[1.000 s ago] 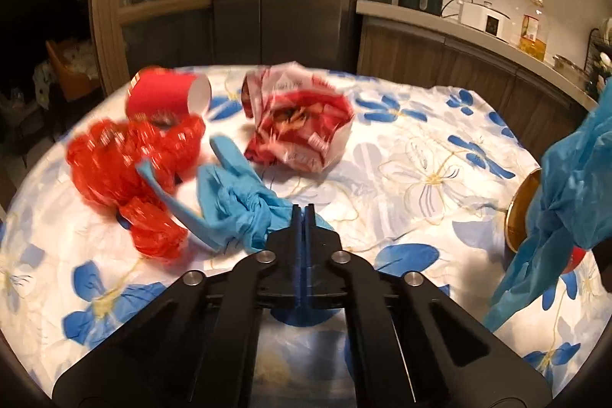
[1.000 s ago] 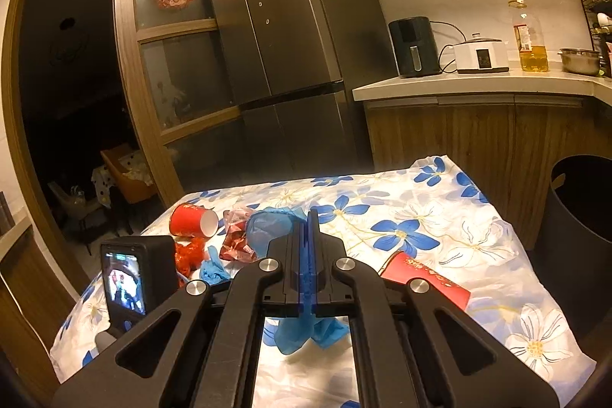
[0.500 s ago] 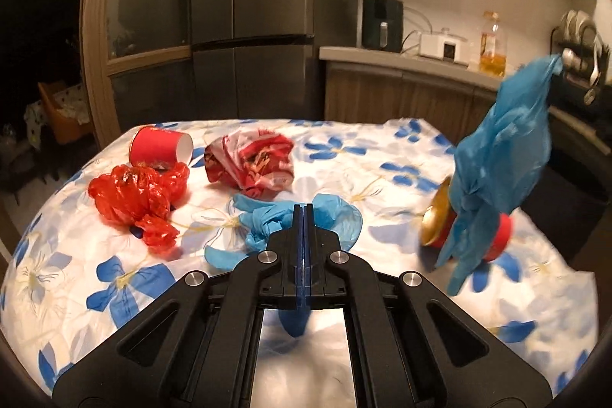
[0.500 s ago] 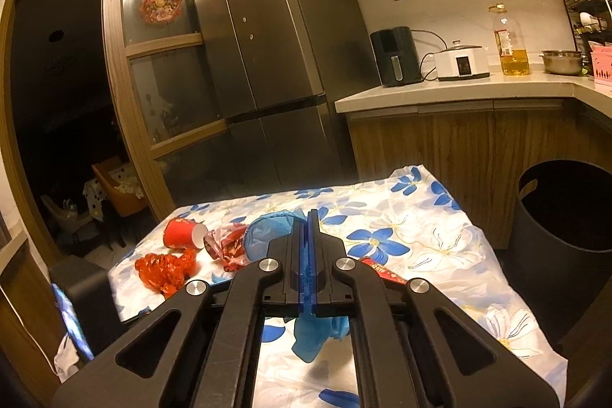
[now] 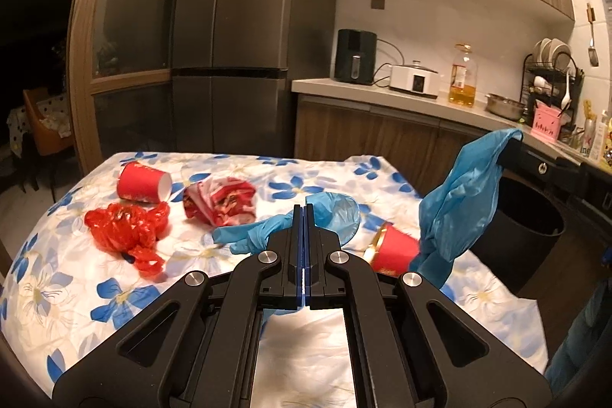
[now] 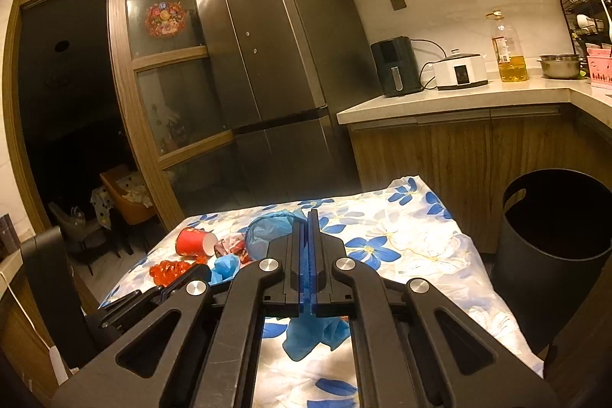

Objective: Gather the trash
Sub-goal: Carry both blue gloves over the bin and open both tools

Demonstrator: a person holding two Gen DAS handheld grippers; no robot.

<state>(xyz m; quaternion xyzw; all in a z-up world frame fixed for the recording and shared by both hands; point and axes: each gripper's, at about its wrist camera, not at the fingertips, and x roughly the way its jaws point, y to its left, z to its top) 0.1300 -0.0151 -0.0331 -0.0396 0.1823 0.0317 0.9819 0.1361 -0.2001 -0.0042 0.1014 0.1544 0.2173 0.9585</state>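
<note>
My left gripper (image 5: 303, 217) is shut on a blue glove (image 5: 264, 234) and holds it above the flowered tablecloth (image 5: 95, 285). My right gripper (image 6: 309, 222) is shut on another blue glove (image 6: 317, 331), which hangs from it; in the left wrist view that glove (image 5: 459, 209) dangles at the right, near the black bin (image 5: 524, 239). On the cloth lie a red paper cup (image 5: 143, 182), a red plastic bag (image 5: 126, 228), a crumpled red-and-white wrapper (image 5: 220, 201) and a second red cup (image 5: 394, 251) on its side.
The black bin (image 6: 554, 236) stands open on the floor past the table's right edge. Behind it run a wooden counter (image 6: 459, 102) with appliances and an oil bottle (image 6: 510, 52). A tall grey fridge (image 6: 275, 71) stands behind the table.
Both grippers have risen and pulled back from the table with their gloves. The right gripper has swung its glove to the right, closer to the bin.
</note>
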